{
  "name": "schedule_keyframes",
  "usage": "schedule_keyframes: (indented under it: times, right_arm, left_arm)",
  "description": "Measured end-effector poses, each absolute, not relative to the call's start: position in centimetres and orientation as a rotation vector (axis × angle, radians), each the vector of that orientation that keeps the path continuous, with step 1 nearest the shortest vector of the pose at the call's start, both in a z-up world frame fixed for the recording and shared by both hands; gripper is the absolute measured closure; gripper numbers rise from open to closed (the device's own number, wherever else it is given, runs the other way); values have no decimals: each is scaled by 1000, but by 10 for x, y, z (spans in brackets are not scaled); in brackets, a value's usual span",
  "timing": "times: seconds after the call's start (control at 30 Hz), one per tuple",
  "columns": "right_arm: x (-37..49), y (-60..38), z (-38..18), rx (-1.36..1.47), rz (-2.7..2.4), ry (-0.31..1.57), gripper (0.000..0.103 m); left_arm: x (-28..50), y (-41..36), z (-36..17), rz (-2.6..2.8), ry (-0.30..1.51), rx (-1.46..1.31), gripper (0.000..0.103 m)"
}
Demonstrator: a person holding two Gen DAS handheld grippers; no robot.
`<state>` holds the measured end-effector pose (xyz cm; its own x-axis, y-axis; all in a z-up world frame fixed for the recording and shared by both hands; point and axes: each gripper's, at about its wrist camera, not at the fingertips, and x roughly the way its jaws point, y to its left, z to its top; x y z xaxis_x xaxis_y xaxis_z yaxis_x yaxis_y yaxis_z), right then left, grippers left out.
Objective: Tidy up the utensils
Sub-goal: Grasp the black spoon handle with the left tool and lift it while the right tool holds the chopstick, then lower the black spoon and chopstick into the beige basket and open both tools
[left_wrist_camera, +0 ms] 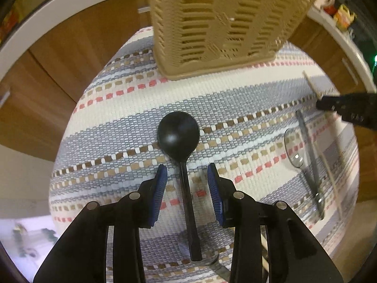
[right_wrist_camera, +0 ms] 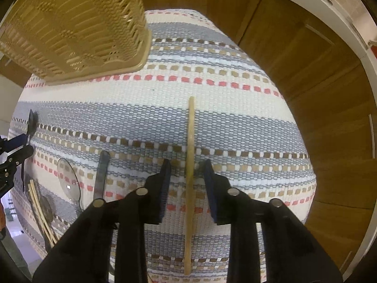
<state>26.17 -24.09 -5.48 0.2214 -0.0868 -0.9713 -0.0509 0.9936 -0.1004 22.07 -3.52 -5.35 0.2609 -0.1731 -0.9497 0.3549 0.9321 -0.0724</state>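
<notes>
A black spoon (left_wrist_camera: 179,134) lies on the striped mat (left_wrist_camera: 235,99), bowl away from me, handle running back between the fingers of my left gripper (left_wrist_camera: 187,172), which is open around it. A thin wooden stick (right_wrist_camera: 190,165) lies on the mat between the fingers of my right gripper (right_wrist_camera: 186,167), which is open around it. A tan woven basket (left_wrist_camera: 219,23) stands at the far side of the mat; it also shows in the right wrist view (right_wrist_camera: 75,28). A clear plastic spoon (left_wrist_camera: 294,148) and a grey knife (left_wrist_camera: 308,155) lie between the grippers.
More wooden sticks (right_wrist_camera: 41,214) lie at the mat's near left in the right wrist view. The mat covers a small table with wooden cabinets (right_wrist_camera: 318,94) and a white counter edge (left_wrist_camera: 47,11) beyond. The right gripper's fingers (left_wrist_camera: 341,106) show at the right of the left wrist view.
</notes>
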Motion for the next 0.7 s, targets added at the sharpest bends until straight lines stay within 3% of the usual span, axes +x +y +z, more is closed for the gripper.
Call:
schedule_keyframes:
  times: [0.03,0.1,0.13,0.17,0.37,0.7]
  right_arm:
    - [263,-238,-55,-108,-9,1353,97]
    - [262,-236,-54,-112,2,1341,99]
    - [261,-235,-56,-117,7,1333,99]
    - [260,-235,-56,-108,25,1322,99]
    - [227,-244,-21,-8,150,1136,99]
    - [186,-226,87,94,261,627,99]
  left_arm:
    - [221,-37,-53,-355,1260,182,70]
    - [220,-40,-53,-328,1249,223,81]
    - [220,-42,-53,-317,1243,239,94]
    - [220,-41,-52,-315,1239,242,99]
    - [203,-18,-24,-392,1095,54,99]
    - [165,4,112,-419,562,-146,99]
